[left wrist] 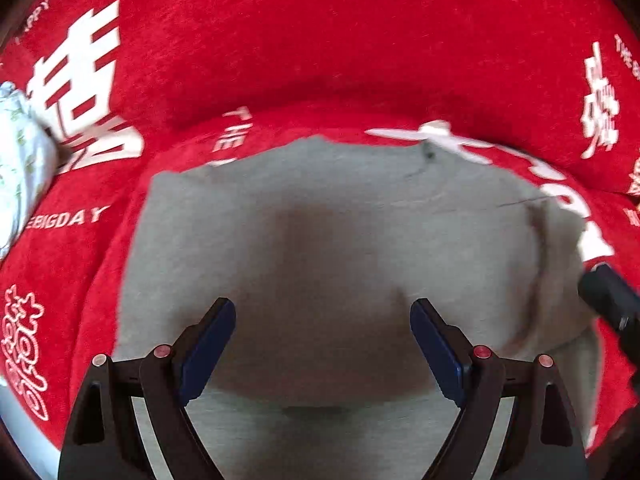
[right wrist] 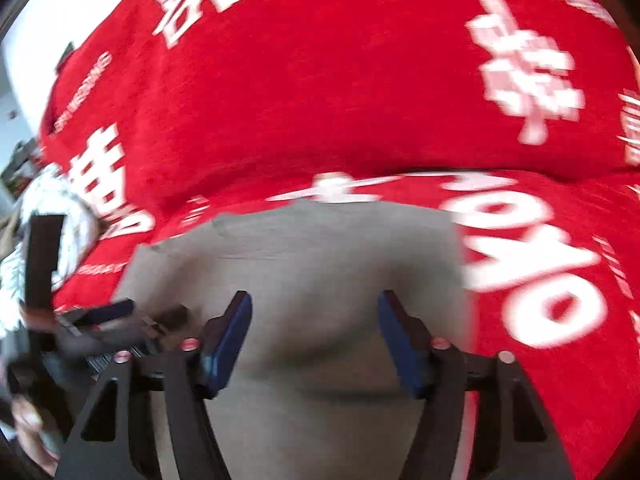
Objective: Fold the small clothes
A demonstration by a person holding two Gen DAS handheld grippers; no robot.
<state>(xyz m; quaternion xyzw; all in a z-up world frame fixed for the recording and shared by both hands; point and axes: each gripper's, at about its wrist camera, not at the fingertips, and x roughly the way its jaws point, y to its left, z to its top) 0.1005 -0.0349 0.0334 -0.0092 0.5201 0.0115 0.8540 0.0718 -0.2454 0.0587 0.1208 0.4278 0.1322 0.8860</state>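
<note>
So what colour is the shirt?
Plain grey shirt; left wrist view shows it best.

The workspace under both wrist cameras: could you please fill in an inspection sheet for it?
Surface: red plush cover with white printed characters, over a cushioned seat and backrest.
Job's things: grey knit garment lying flat on the seat, its right edge rumpled.
Clutter: pale floral-print cloth bundle at far left.
Grippers: left gripper open above the garment, nothing between the blue pads; right gripper open, also holding nothing.
Cables: nothing seen.
Surroundings: white wall behind the seat; the rest is blurred.
</note>
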